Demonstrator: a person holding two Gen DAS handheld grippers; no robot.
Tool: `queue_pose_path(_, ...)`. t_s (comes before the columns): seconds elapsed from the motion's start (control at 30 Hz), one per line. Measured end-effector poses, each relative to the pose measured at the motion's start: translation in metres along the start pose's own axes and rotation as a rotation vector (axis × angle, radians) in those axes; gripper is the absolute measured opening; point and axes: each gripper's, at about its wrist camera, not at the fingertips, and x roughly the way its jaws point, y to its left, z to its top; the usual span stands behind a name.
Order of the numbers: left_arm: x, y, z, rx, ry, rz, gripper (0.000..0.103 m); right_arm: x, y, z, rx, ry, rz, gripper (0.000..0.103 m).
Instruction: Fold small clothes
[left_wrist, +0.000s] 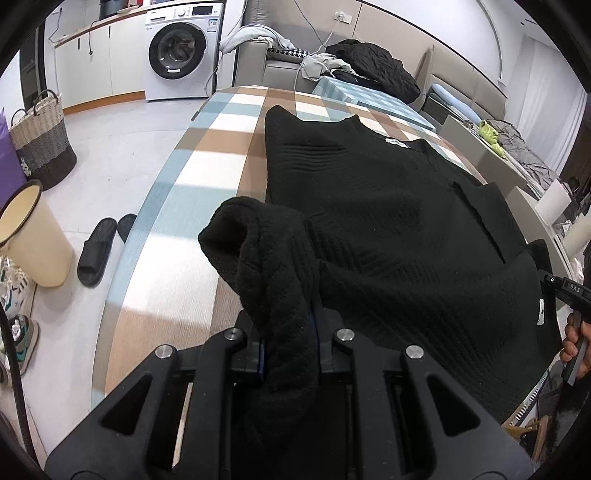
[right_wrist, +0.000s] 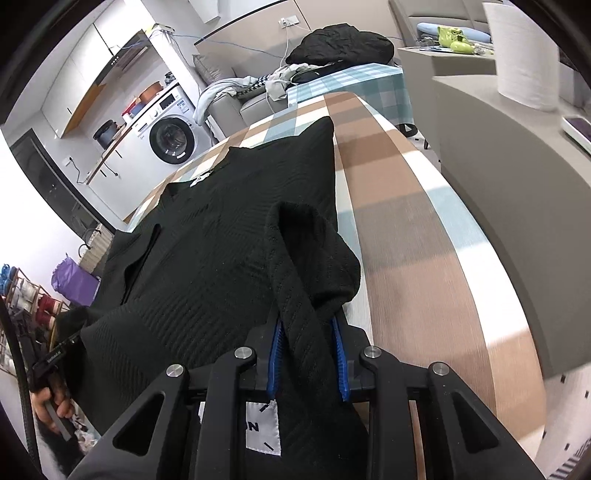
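A black knit sweater (left_wrist: 388, 221) lies spread on the table with a checked cloth (left_wrist: 207, 155); its collar and white neck label point to the far end. My left gripper (left_wrist: 290, 332) is shut on the sweater's near left corner, which bunches up over the fingers. My right gripper (right_wrist: 308, 332) is shut on the sweater's (right_wrist: 221, 240) near right corner, blue pads (right_wrist: 275, 347) showing on either side of the fabric; a white label (right_wrist: 263, 424) hangs by it. Each gripper also shows at the edge of the other view.
A washing machine (left_wrist: 177, 51) and a sofa with clothes (left_wrist: 369, 62) stand beyond the table. On the floor at left are a woven basket (left_wrist: 40, 144), a cream bin (left_wrist: 29, 236) and black slippers (left_wrist: 96, 247). A grey counter (right_wrist: 498, 166) flanks the table's right side.
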Motion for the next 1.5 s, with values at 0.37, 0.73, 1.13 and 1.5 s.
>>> queue_pose_path(0.37, -0.034, 0.027, -0.019, -0.061, -0.026, 0.016, 0.028, -0.025, -0.007, -0.007, -0.053, -0.022, 0.041, 0.041)
queue_pose_path(0.73, -0.063, 0.028, -0.04, -0.039, -0.081, 0.012, 0.027, -0.037, 0.008, -0.02, -0.171, -0.081, 0.068, 0.041)
queue_pose_path(1.13, -0.082, 0.02, -0.035, -0.017, -0.16, 0.009, 0.004, -0.03, 0.008, -0.008, -0.192, -0.15, 0.078, 0.003)
queue_pose_path(1.5, -0.066, 0.021, 0.041, -0.069, -0.24, -0.013, 0.003, -0.036, 0.011, 0.048, -0.049, -0.294, 0.021, 0.002)
